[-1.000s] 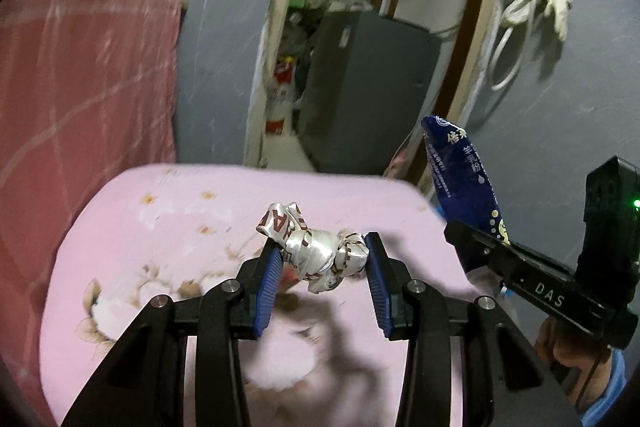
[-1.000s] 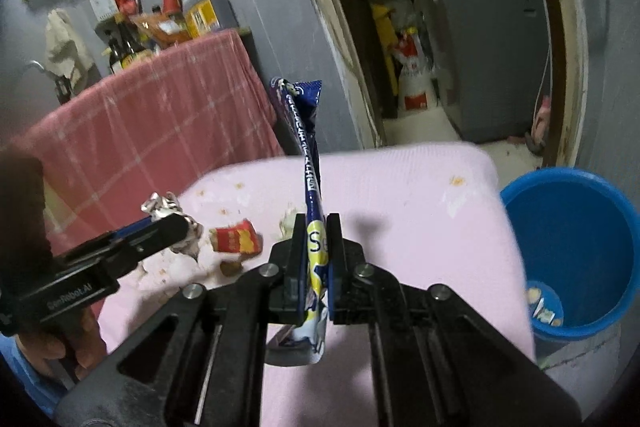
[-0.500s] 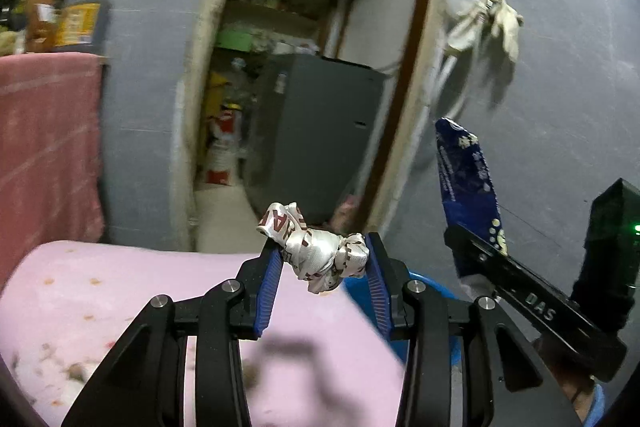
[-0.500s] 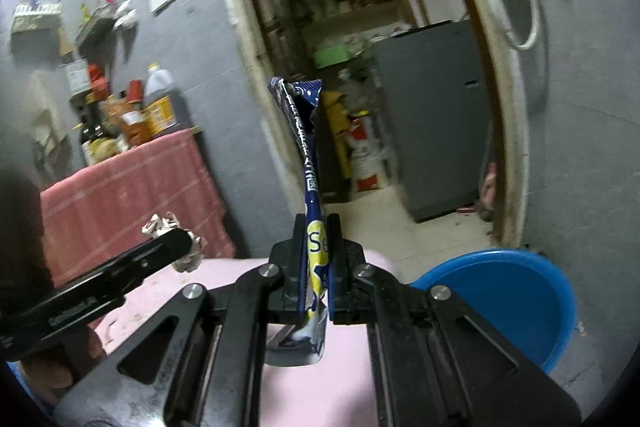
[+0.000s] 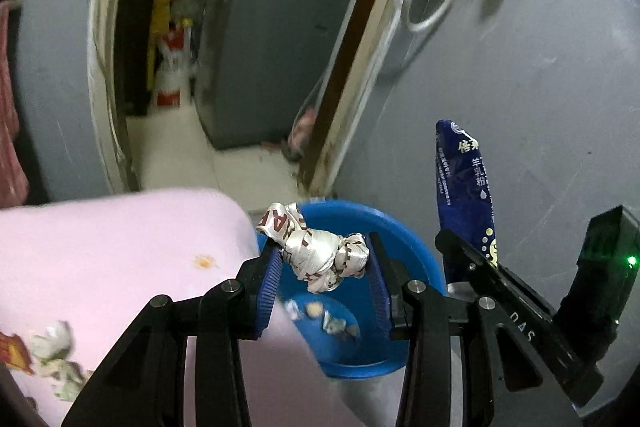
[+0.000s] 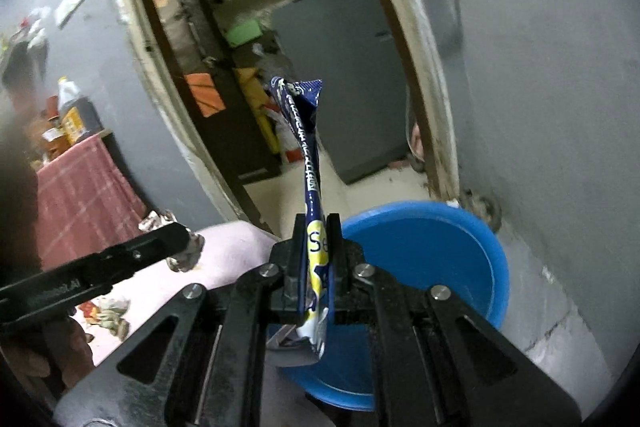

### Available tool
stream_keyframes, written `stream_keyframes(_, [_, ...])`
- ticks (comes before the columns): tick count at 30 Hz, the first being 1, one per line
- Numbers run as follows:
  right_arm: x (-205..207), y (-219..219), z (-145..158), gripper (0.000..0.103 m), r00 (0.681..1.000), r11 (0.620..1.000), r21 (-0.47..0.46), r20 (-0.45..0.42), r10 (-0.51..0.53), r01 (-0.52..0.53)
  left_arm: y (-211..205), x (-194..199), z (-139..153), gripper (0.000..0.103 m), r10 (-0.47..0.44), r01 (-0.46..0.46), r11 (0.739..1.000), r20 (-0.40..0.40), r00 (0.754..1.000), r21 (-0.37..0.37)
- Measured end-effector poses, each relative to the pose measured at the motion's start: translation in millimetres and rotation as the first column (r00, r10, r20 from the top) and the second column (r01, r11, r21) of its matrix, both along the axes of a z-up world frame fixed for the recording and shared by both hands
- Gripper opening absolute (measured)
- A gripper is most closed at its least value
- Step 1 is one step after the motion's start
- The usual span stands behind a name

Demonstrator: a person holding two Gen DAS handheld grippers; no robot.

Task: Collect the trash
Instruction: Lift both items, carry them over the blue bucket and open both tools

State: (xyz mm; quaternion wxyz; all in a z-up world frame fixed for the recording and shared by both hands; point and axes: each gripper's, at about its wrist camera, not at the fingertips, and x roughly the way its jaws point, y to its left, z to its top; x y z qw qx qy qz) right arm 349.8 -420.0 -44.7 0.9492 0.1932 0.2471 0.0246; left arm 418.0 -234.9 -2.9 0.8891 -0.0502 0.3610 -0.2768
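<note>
My left gripper [image 5: 324, 259] is shut on a crumpled silver wrapper [image 5: 320, 255] with brown print, held over the near rim of a blue bucket [image 5: 416, 259]. The bucket holds a few scraps of trash at its bottom. My right gripper [image 6: 316, 239] is shut on a flat dark blue packet [image 6: 310, 163] that stands up from its pads, just left of the blue bucket [image 6: 440, 247]. In the left wrist view the same blue packet [image 5: 464, 195] and right gripper [image 5: 472, 259] show at the right. The left gripper [image 6: 188, 243] with the silver wrapper [image 6: 188, 255] shows at the left of the right wrist view.
A pink-covered table [image 5: 120, 247] lies left of the bucket, with more scraps [image 5: 52, 355] near its front left. A grey wall [image 5: 540, 87] stands behind the bucket. An open doorway [image 5: 208, 67] leads to a grey cabinet [image 5: 272, 59]. A red-checked cloth [image 6: 80, 195] covers a counter at left.
Both grippers have swung right, away from the pink table top, with their trash still held. The blue bucket has come into the left wrist view beneath the silver wrapper.
</note>
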Motion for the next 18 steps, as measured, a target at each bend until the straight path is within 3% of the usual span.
stream_keyframes(5, [7.7,-8.6,-14.6,0.009,0.999,1.0,0.022,-0.048,-0.01,0.011,-17.8,18.1,-15.4,0.037,0.008,-0.006,0.999,-0.067,0.998,0.041])
stream_keyframes(10, [19.0,-13.8,-30.6,0.012,0.994,0.998,0.065,-0.11,0.003,0.005,-26.8,23.8,-31.1,0.048,0.008,0.002,0.997,-0.128,0.992,0.079])
stream_keyframes(13, [21.1,-15.9,-34.9,0.022,0.993,0.996,0.087,-0.122,0.007,0.004,-25.5,22.3,-37.6,0.055,0.013,-0.004,0.998,-0.13,0.991,0.068])
stream_keyframes(18, [18.8,-16.9,-32.2,0.036,0.995,0.995,0.097,-0.097,-0.005,0.014,-19.9,25.1,-39.2,0.057,0.032,-0.023,0.997,-0.128,0.991,0.075])
